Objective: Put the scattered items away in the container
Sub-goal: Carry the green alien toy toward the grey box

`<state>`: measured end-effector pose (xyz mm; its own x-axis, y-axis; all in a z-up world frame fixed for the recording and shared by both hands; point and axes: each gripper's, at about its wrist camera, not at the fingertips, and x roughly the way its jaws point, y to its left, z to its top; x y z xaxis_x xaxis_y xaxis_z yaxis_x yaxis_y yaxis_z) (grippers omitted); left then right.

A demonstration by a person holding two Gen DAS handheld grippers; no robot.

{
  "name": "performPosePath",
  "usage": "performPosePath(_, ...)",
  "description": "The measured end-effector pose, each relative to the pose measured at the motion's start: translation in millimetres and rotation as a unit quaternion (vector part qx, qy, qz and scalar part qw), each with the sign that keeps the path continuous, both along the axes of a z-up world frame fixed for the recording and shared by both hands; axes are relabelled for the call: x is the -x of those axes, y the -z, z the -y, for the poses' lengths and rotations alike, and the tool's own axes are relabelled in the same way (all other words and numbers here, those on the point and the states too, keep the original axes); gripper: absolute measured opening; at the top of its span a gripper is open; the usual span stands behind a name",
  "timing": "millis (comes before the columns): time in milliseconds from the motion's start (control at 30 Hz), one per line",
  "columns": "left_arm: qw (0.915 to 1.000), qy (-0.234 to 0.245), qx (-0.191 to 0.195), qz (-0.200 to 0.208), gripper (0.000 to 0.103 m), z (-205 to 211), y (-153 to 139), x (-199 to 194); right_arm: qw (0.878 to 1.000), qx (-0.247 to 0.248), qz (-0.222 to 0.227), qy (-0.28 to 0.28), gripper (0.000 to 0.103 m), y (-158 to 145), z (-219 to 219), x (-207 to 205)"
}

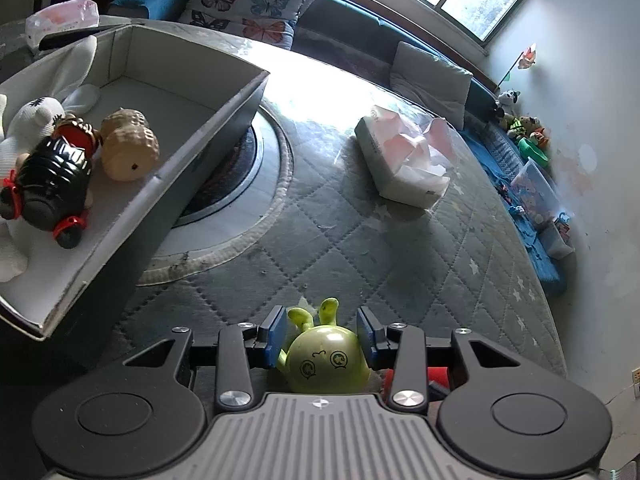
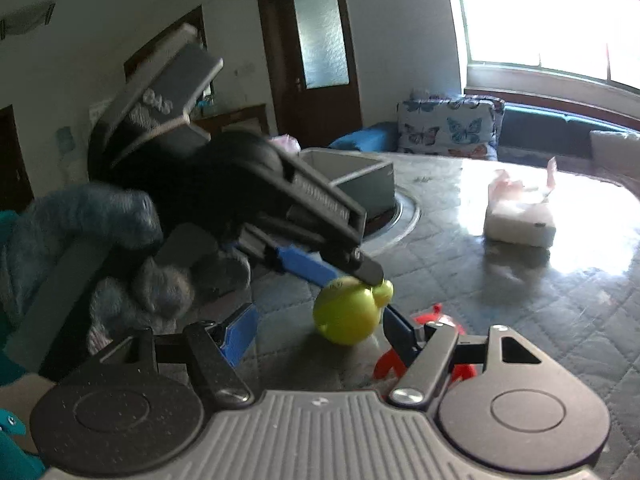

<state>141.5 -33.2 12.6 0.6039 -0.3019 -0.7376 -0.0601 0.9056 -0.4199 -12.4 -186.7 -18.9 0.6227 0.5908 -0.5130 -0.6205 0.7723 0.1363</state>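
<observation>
A round green toy with a drawn face and two ears sits between the blue pads of my left gripper, which is shut on it low over the quilted table cover. In the right wrist view the same green toy is pinched by the left gripper's fingers. My right gripper stands open just in front of it, holding nothing. A red toy lies by its right finger. The grey container at the left holds a white plush, a black toy and a tan peanut-shaped toy.
A tissue pack in loose plastic lies on the table to the right. A round inset in the table shows partly under the container. A fuzzy blue sleeve is at the left. A sofa with a butterfly cushion runs behind.
</observation>
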Motion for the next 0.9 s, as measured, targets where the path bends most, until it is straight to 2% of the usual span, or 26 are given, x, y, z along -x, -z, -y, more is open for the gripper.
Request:
performPosePath(233,0.9999,-0.008,0.008,-0.003,0.041,-7.8,0.5,4.4,1.000,0.013,-0.020,0.012,0.070,16.4,-0.2,-10.5)
performPosePath(533,0.9996,-0.014,0.026,-0.004,0.041,-17.5,-2.0,9.9,0.999,0.011,-0.027,0.012,0.070,20.8,-10.4,-21.7)
performPosePath(900,0.9987,-0.012,0.048,-0.015,0.041,-24.5,0.6,8.4,0.999,0.018,-0.036,0.018,0.061,24.0,-30.7,-37.3)
